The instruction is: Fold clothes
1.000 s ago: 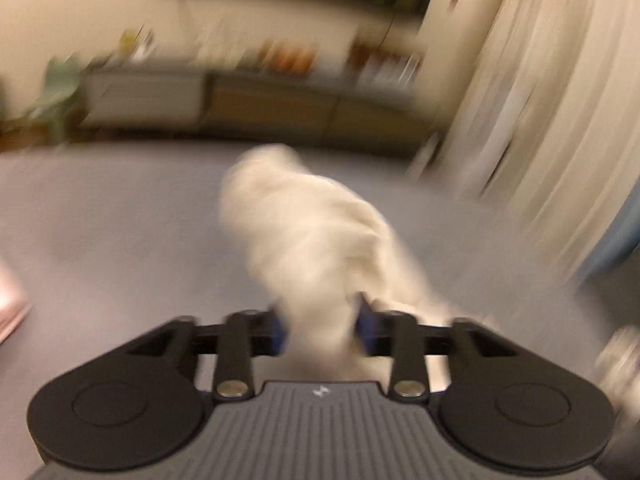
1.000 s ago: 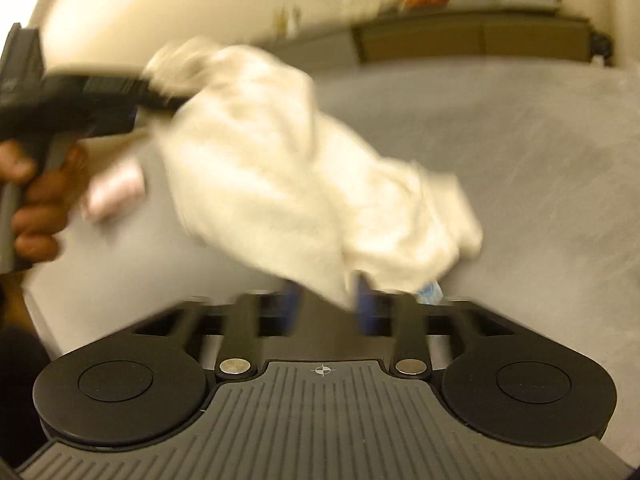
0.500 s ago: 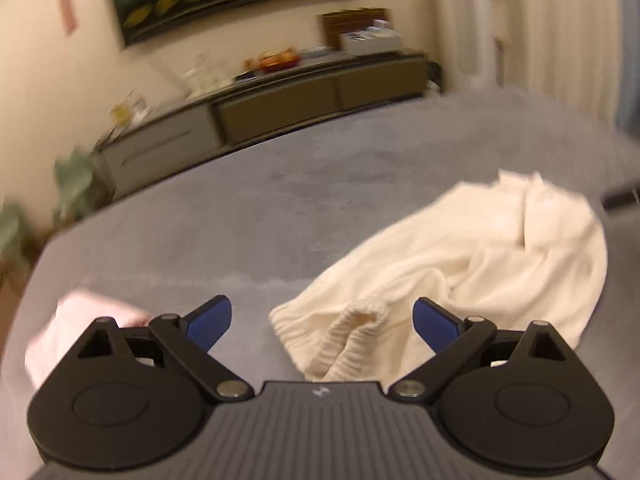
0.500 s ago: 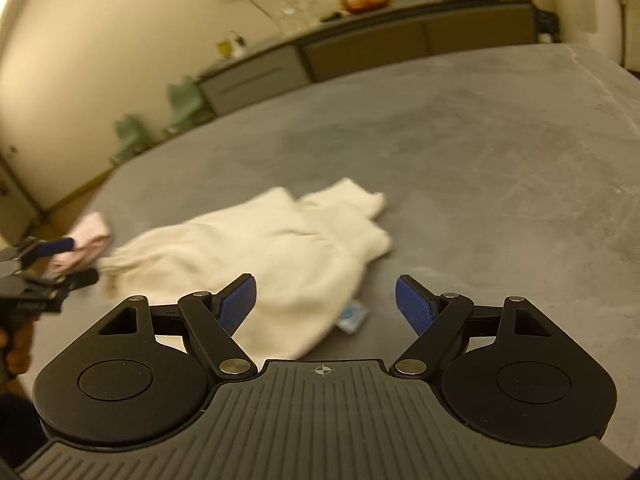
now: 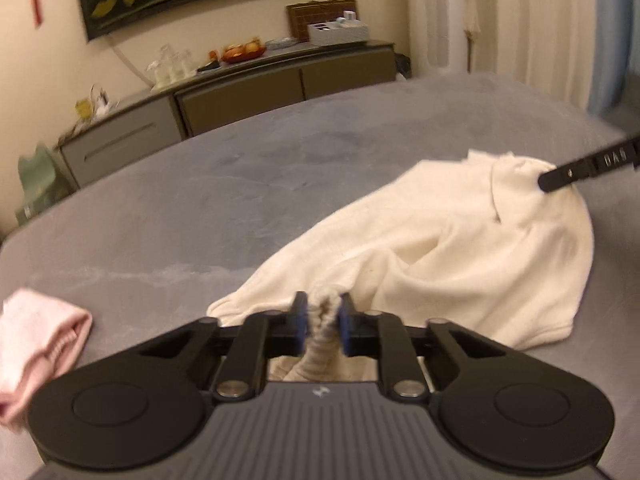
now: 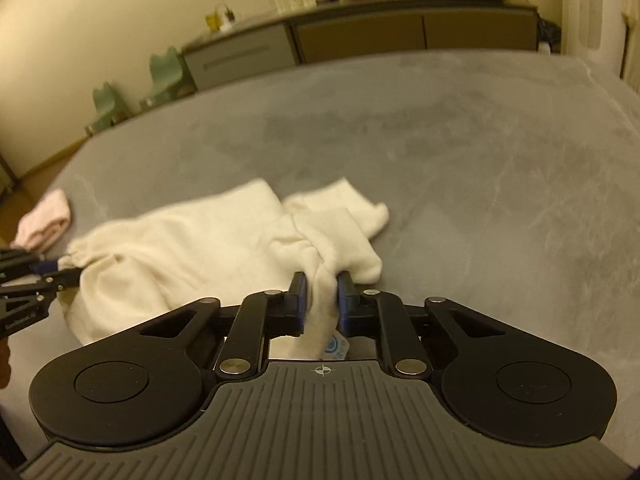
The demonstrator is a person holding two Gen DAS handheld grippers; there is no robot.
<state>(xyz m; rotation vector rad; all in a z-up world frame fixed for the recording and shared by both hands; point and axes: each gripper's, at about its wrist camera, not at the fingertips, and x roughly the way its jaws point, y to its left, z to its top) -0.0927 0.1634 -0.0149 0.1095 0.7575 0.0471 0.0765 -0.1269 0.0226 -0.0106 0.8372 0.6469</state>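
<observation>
Cream shorts [image 5: 460,248] lie crumpled on the grey table [image 5: 240,208] in the left wrist view, with a folded pink cloth [image 5: 36,340] at the near left edge. On the sideboard [image 5: 240,84] by the wall, a bowl [image 5: 244,50] holds orange fruit and a grey tray [image 5: 338,32] holds small items too blurred to name. The left gripper [image 5: 323,322] sits low over the table, its blue pads clenched on the ribbed waistband; half a second ago they stood wide apart around it. The right gripper's tip [image 5: 560,176] touches the far end of the shorts.

Right wrist view: the shorts [image 6: 208,248] spread across the near left of the table [image 6: 440,152], the pink cloth [image 6: 44,224] beyond them. The right gripper [image 6: 323,300] is level and low, pads grasping a bunched leg hem, where before they were spread open. At the left edge the left gripper [image 6: 60,274] pinches the waistband.
</observation>
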